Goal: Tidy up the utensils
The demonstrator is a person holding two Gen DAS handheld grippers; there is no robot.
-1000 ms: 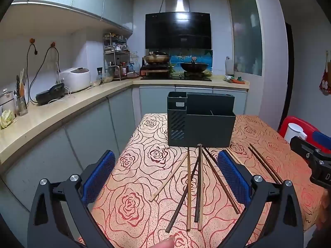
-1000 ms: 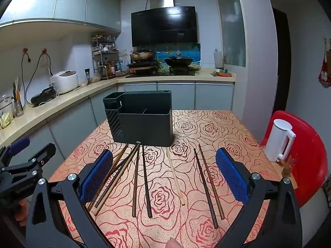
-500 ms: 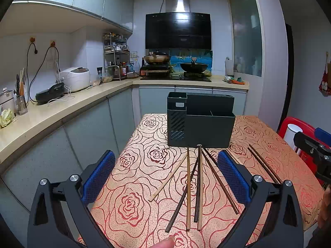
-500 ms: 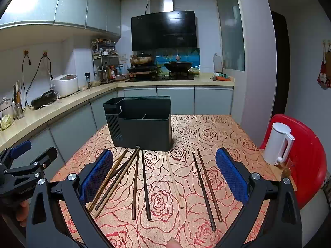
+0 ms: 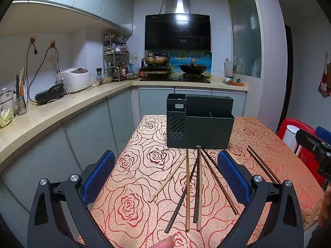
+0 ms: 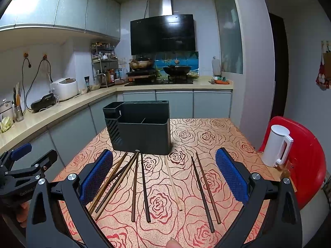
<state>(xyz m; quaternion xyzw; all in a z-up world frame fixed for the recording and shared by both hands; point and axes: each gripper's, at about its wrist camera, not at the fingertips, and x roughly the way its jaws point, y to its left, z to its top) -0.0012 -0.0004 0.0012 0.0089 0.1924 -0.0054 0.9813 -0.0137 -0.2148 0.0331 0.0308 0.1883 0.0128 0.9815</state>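
Observation:
A dark grey utensil holder (image 5: 199,124) (image 6: 140,130) with several compartments stands on the rose-patterned table (image 5: 134,177) (image 6: 206,136). Several wooden chopsticks (image 5: 187,188) (image 6: 134,186), light and dark, lie loose on the cloth in front of it, fanned toward me. My left gripper (image 5: 166,179) hovers open above the near chopsticks, holding nothing. My right gripper (image 6: 164,177) is also open and empty, over the chopsticks further right. A dark pair (image 6: 204,190) lies apart at the right. Each view shows the other gripper at its edge.
A white kettle (image 6: 277,148) sits on a red chair (image 6: 310,165) just right of the table. Grey cabinets and a beige counter (image 5: 51,115) run along the left, close to the table's left edge. A fingertip (image 5: 163,242) shows at the bottom.
Both grippers have lifted slightly and stayed open. The right gripper has drifted a little away to the right in the left wrist view. The chopsticks and holder have not moved.

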